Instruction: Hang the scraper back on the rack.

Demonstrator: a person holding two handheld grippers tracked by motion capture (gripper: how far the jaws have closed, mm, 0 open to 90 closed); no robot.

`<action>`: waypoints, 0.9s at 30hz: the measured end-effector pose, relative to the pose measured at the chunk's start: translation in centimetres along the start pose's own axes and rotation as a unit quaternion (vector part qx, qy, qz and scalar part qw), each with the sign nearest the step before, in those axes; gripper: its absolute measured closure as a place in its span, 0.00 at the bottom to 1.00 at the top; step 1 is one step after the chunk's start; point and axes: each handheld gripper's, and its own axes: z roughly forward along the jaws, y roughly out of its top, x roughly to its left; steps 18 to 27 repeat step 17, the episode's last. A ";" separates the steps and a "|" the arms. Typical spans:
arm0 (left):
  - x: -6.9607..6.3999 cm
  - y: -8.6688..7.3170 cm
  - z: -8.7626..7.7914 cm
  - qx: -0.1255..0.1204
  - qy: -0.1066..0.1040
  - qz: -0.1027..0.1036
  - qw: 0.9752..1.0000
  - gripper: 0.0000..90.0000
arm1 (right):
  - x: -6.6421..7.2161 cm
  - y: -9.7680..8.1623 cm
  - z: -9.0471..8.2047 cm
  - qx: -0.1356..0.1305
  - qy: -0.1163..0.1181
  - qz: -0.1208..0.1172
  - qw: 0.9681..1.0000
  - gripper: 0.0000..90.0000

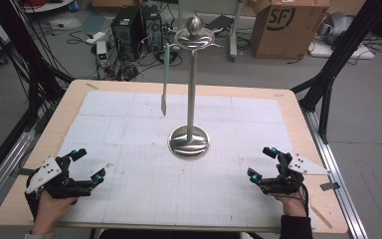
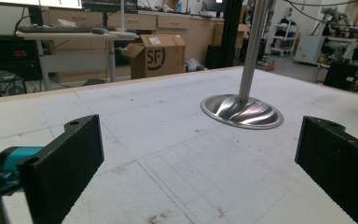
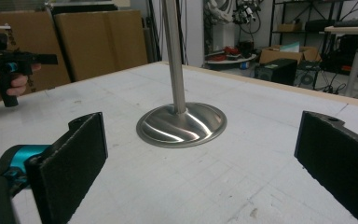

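A tall steel stand point(image 1: 192, 84) rises from a round base point(image 1: 189, 142) in the middle of the white gridded mat point(image 1: 129, 129); a ball tops its hook plate point(image 1: 194, 37). From the plate's left side hangs a long pale-green utensil point(image 1: 165, 79), its tip above the mat. My left gripper point(image 1: 88, 165) rests open near the front left, nothing between its jaws; its own view shows the base point(image 2: 242, 111) ahead. At the front right my right gripper point(image 1: 262, 163) is open and empty too, looking at the base point(image 3: 182, 123) and pole point(image 3: 173, 56).
The wooden table point(image 1: 298, 114) edges the mat. Beyond it the floor holds a cardboard box point(image 1: 288, 27), computer towers point(image 1: 134, 30) and cables. Black frame legs point(image 1: 328, 84) stand at the right and left sides. The person's left hand with its gripper point(image 3: 4, 70) is seen far left.
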 end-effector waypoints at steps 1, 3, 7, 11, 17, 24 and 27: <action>0.1 0.2 -0.1 -0.002 0.001 -0.001 1.000 0.02 | 0.0 -0.1 -0.1 -0.004 0.000 0.004 1.000 0.02; 0.1 0.4 -0.2 -0.010 0.003 -0.004 1.000 0.02 | 0.0 -0.1 -0.3 -0.006 0.000 0.005 1.000 0.02; 0.1 0.5 -0.1 -0.011 0.005 -0.006 1.000 0.02 | 0.0 -0.2 -0.7 -0.012 -0.002 0.009 1.000 0.02; 0.2 0.3 0.1 -0.005 0.004 -0.007 1.000 0.02 | 0.0 -0.3 -0.6 -0.008 -0.001 0.009 1.000 0.02; 0.4 0.3 0.0 -0.002 0.011 -0.010 1.000 0.02 | 0.0 -0.3 -0.4 -0.005 0.000 0.005 1.000 0.02; 0.4 0.3 0.0 -0.002 0.011 -0.010 1.000 0.02 | 0.0 -0.3 -0.4 -0.005 0.000 0.005 1.000 0.02; 0.4 0.3 0.0 -0.002 0.011 -0.010 1.000 0.02 | 0.0 -0.3 -0.4 -0.005 0.000 0.005 1.000 0.02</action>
